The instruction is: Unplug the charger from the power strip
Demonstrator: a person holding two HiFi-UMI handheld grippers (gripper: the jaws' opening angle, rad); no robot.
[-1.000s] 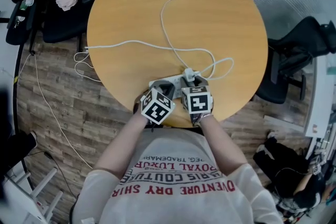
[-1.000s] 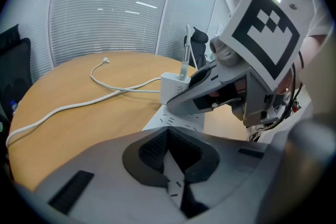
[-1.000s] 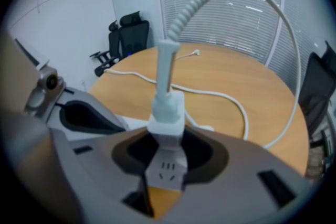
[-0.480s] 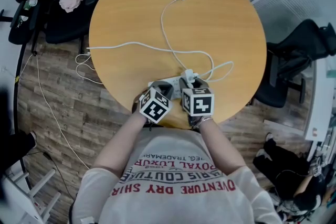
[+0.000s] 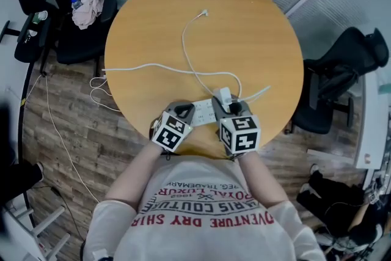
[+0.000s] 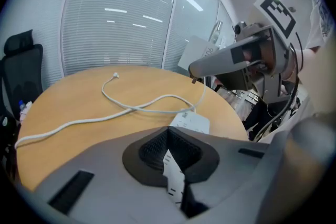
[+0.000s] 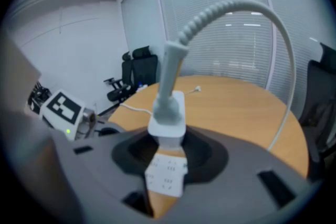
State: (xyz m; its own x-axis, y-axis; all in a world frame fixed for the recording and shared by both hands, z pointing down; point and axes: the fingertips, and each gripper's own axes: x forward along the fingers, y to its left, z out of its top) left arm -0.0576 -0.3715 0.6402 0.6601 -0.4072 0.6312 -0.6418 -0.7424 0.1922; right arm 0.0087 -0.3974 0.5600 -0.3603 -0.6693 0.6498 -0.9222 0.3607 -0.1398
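The right gripper (image 7: 168, 152) is clamped on the one white charger (image 7: 168, 113), held clear above the single power strip (image 7: 166, 178) at lower centre. The left gripper (image 6: 173, 162) is closed on that strip's end. Two white cables (image 6: 135, 107) cross on the round table (image 5: 256, 27). A second ago the charger sat plugged in.

Both forearms extend forward, tools tilted down; right tool (image 5: 233, 108) grips the charger (image 5: 225, 95), left tool (image 5: 184, 110) seemingly pinches the power strip (image 5: 206, 112).
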